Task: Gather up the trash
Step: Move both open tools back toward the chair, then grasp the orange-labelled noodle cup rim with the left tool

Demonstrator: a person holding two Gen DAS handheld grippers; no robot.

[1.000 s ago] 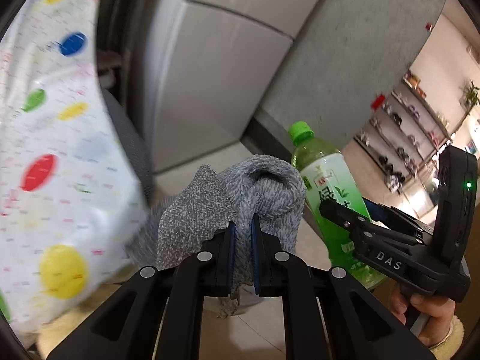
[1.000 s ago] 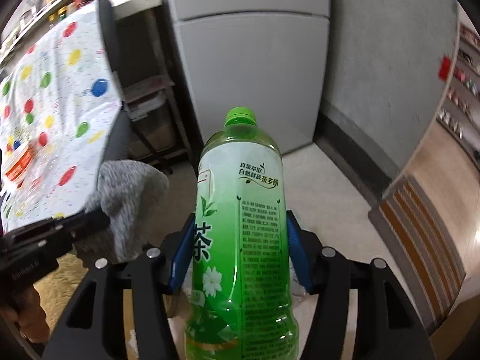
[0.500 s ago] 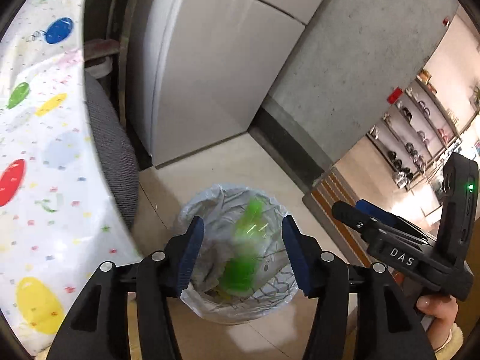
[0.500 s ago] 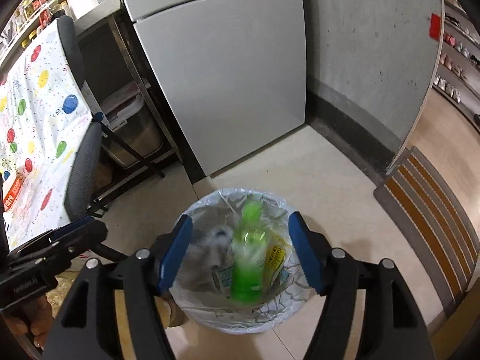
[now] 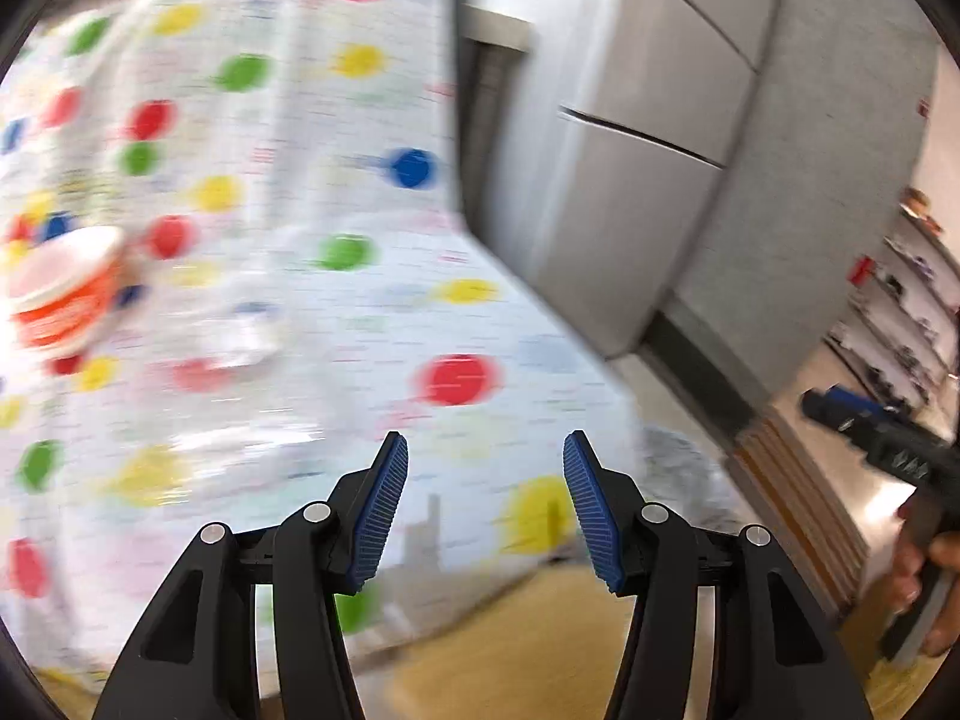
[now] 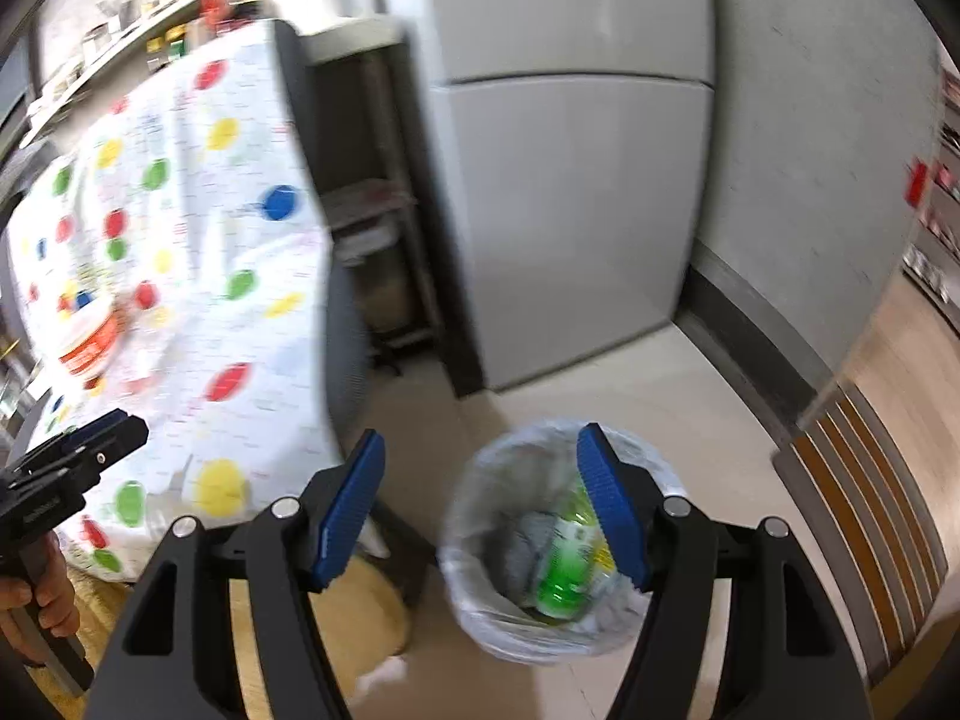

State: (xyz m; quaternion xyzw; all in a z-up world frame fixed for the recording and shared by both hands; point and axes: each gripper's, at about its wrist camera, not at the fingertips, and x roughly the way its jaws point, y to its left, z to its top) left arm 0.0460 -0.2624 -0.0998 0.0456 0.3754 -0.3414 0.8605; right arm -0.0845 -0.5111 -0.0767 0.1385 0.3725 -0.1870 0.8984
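Pale tiled floor (image 6: 630, 396), grey fridge (image 6: 576, 192) against grey wall (image 6: 810, 150), polka-dot tablecloth (image 5: 360, 312), perhaps blurred shelving (image 5: 912, 300) beyond

- One bin (image 6: 480, 618), lined with a plastic bag.
- One green bottle (image 6: 564, 570) inside the bin.
- One grey cloth (image 6: 528, 546) inside the bin, beside the bottle.
- One orange and white cup (image 5: 60, 294) on the table.
- One table, covered with one dotted cloth (image 5: 360, 312).
- One grey fridge (image 6: 576, 180).
- Two grippers: left (image 5: 483, 504), right (image 6: 483, 507).
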